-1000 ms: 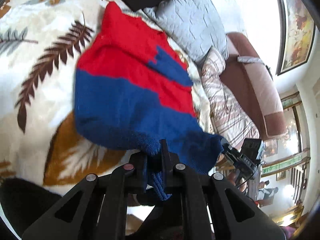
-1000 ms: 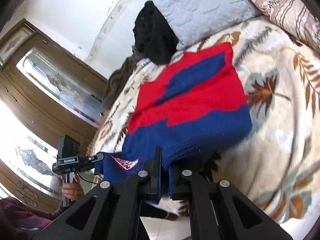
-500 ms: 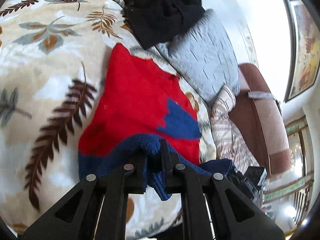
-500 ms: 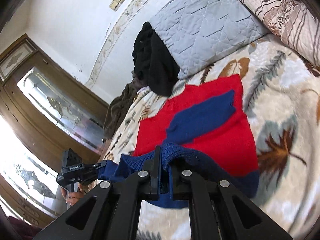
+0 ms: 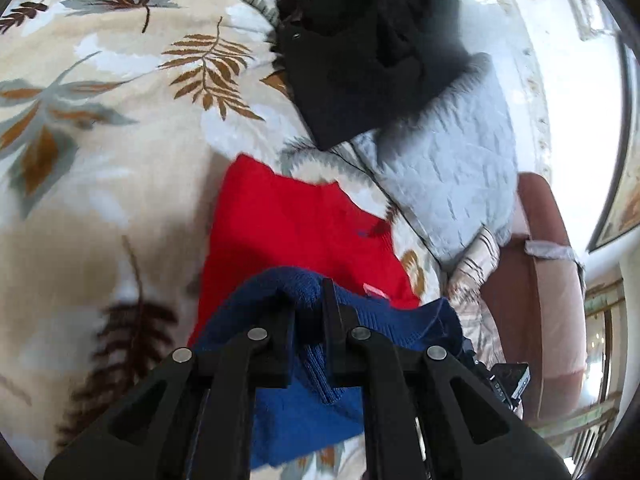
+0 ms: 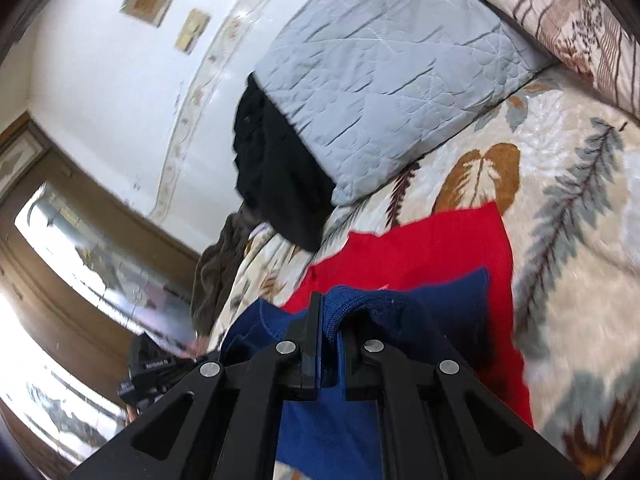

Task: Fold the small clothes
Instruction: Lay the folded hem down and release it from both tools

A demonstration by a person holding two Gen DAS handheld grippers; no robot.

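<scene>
- The left wrist view alone shows a brown armchair [image 5: 532, 292] past the bed's far side and a framed picture [image 5: 624, 200] on the wall above it; the right gripper's body peeks in at its lower right.
- The right wrist view alone shows a wooden door with patterned glass [image 6: 80, 248], two small frames high on the white wall, and the left gripper's body at lower left with a bit of the hand [image 6: 130, 412] holding it.
- The left gripper [image 5: 310, 312] is clamped on the blue knit hem of the sweater [image 5: 296, 232], with a bunch of fabric standing up between its jaws.
- The right gripper [image 6: 330, 320] is likewise clamped on the blue hem, ribbed edge pinched between its jaws.
- The sweater is knitted, red above and blue below; it lies on the leaf-print blanket [image 5: 100, 160], its blue end lifted and doubled over the red part, which lies flat.
- Beyond the red edge sits a grey quilted pillow [image 6: 384, 80], with a black garment [image 6: 276, 184] heaped against it and a striped pillow [image 6: 568, 20] beside it.
- A brownish cloth [image 6: 216, 264] hangs at the bed's edge near the black garment.
- Each gripper's black frame hides the lower sweater in its own view.
</scene>
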